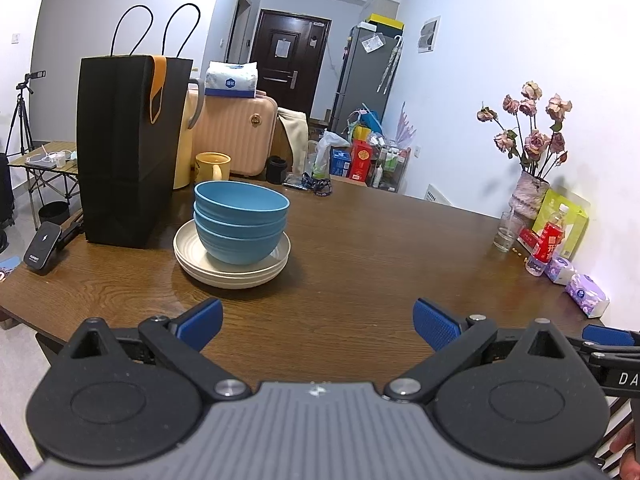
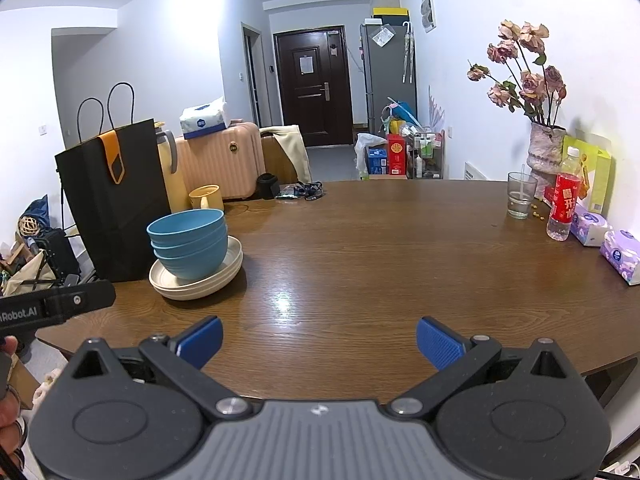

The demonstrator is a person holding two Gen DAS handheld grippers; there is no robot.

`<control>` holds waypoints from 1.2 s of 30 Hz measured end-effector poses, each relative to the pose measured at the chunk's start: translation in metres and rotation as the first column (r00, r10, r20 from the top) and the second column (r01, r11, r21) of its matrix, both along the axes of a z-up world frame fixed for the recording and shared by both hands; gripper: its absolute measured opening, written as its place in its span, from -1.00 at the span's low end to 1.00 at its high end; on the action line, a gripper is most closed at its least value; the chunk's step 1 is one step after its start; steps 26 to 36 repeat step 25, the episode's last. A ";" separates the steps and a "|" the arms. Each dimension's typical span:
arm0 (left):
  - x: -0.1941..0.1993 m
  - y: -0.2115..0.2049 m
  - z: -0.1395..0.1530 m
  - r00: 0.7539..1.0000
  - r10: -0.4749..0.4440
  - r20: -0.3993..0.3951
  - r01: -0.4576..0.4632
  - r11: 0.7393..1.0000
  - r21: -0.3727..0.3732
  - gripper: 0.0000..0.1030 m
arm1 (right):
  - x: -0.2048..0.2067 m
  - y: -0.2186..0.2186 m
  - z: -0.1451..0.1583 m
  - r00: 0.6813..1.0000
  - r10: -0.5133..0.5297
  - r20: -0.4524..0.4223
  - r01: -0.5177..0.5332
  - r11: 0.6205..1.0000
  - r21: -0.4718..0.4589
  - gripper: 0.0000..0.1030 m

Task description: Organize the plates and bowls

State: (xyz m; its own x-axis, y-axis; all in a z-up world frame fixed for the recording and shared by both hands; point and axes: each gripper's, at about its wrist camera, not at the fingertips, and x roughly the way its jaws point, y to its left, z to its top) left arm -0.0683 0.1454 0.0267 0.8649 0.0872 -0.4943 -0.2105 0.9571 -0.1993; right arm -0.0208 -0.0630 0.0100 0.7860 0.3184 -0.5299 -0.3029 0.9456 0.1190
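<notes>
— Brown table, what's on it?
— Blue bowls, mouths up, nested on cream plates beside the black bag.
— Your grippers?
— My left gripper and right gripper both gape, empty.

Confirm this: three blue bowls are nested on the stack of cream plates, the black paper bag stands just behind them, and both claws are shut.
Wrong on the claws. The left claw and right claw are both open and empty, as each wrist view shows. The rest holds: the three blue bowls sit nested on the cream plates, with the black paper bag just behind them.
</notes>
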 end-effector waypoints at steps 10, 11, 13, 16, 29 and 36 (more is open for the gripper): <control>0.003 -0.002 -0.001 1.000 0.000 -0.007 0.000 1.000 0.005 1.00 | 0.000 -0.001 -0.001 1.000 0.000 -0.002 0.000 1.000 0.001 1.00; 0.003 -0.002 -0.001 1.000 0.000 -0.008 0.000 1.000 0.006 1.00 | 0.000 -0.002 -0.001 1.000 -0.001 -0.003 0.001 1.000 0.001 1.00; 0.004 -0.001 -0.002 1.000 -0.001 -0.009 0.001 1.000 0.005 1.00 | 0.000 -0.002 -0.001 1.000 -0.001 -0.004 0.001 1.000 0.002 1.00; 0.004 -0.002 -0.002 1.000 -0.001 -0.009 0.001 1.000 0.005 1.00 | 0.001 -0.003 -0.002 1.000 -0.001 -0.005 0.001 1.000 0.002 1.00; 0.006 -0.002 -0.003 1.000 -0.002 -0.011 0.002 1.000 0.004 1.00 | 0.009 -0.005 -0.007 1.000 0.002 -0.019 -0.001 1.000 0.005 1.00; 0.006 -0.002 -0.003 1.000 -0.002 -0.011 0.002 1.000 0.004 1.00 | 0.009 -0.005 -0.007 1.000 0.002 -0.019 -0.001 1.000 0.005 1.00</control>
